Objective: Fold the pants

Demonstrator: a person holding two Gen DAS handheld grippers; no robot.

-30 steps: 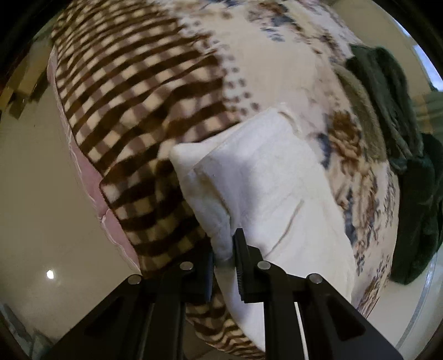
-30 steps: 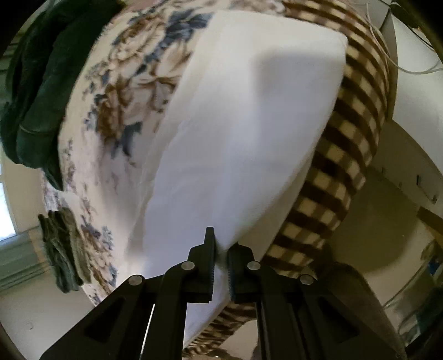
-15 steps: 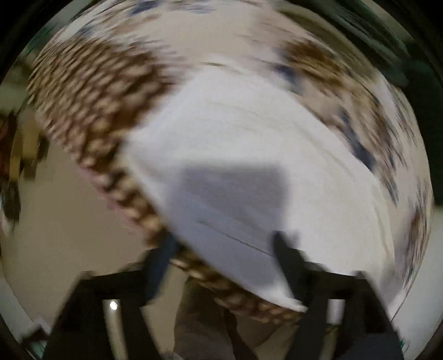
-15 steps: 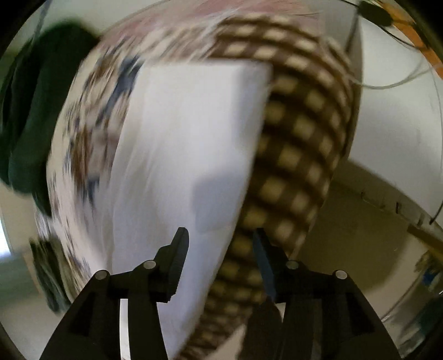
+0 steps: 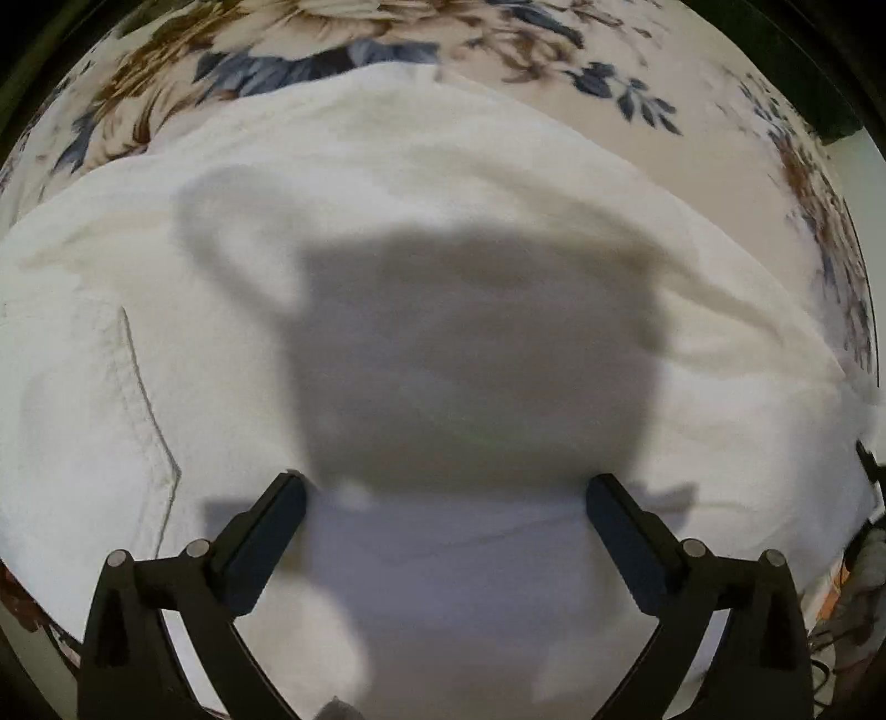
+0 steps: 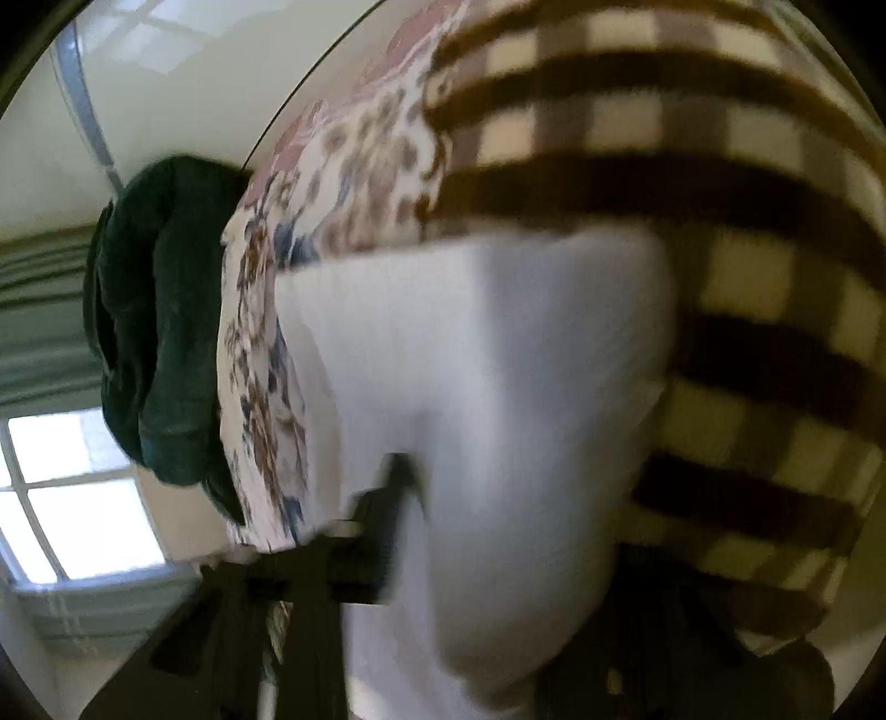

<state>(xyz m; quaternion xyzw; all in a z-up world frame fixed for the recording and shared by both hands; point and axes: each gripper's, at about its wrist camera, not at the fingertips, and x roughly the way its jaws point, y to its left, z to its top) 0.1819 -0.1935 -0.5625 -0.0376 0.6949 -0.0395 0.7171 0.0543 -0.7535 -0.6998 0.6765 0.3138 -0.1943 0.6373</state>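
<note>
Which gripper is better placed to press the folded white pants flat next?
Probably left. The left gripper is open, right over the middle of the white pants. The right gripper is blurred at the pants' edge, with one finger hidden.

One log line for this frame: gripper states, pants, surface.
left hand-held gripper: open over white pants | right hand-held gripper: blurred, state unclear | pants: folded on floral bedspread

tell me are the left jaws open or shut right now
Open. In the left wrist view the left gripper has its jaws spread wide apart over the white pants, with only shadowed cloth showing between them and nothing pinched.
</note>
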